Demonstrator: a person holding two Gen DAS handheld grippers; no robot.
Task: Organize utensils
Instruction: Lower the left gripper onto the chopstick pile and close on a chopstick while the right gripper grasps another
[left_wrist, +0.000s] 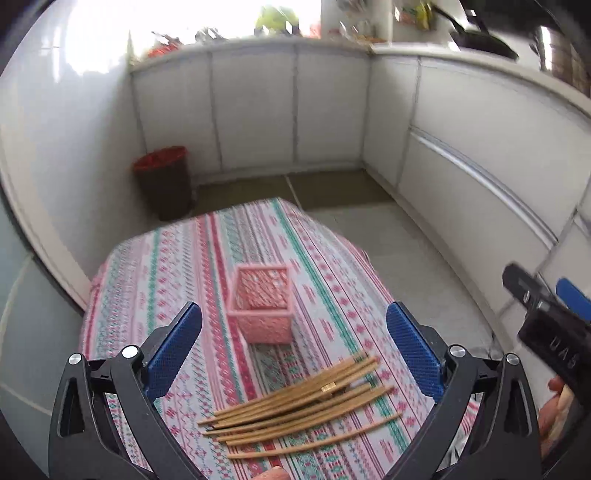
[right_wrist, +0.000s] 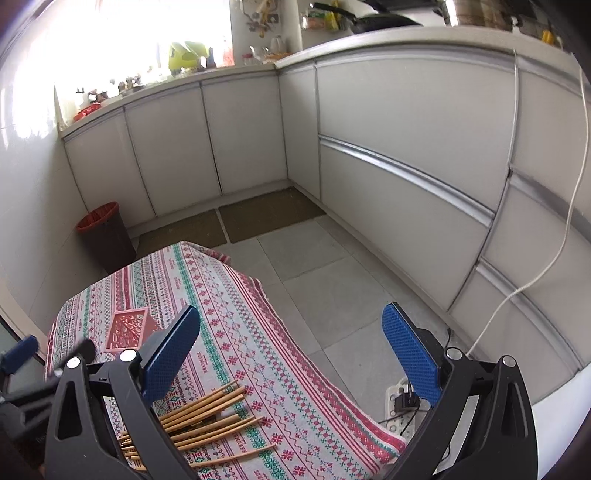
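White kitchen cabinets (right_wrist: 240, 136) ring a small table under a patterned tablecloth (left_wrist: 177, 266); pink basket (left_wrist: 263, 306) stands upright mid-table, holding nothing I can see; loose wooden chopsticks (left_wrist: 299, 406) lie fanned on the cloth just nearer me than the basket (not touching it); my left gripper (left_wrist: 293, 350) hovers above them, jaws spread wide, holding nothing; my right gripper (right_wrist: 291, 354) likewise agape, over the table's right edge.

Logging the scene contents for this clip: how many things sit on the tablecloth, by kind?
Chopsticks: about 8, overlapping, so the count is approximate
Pink basket: 1
Total: about 9 on the tablecloth
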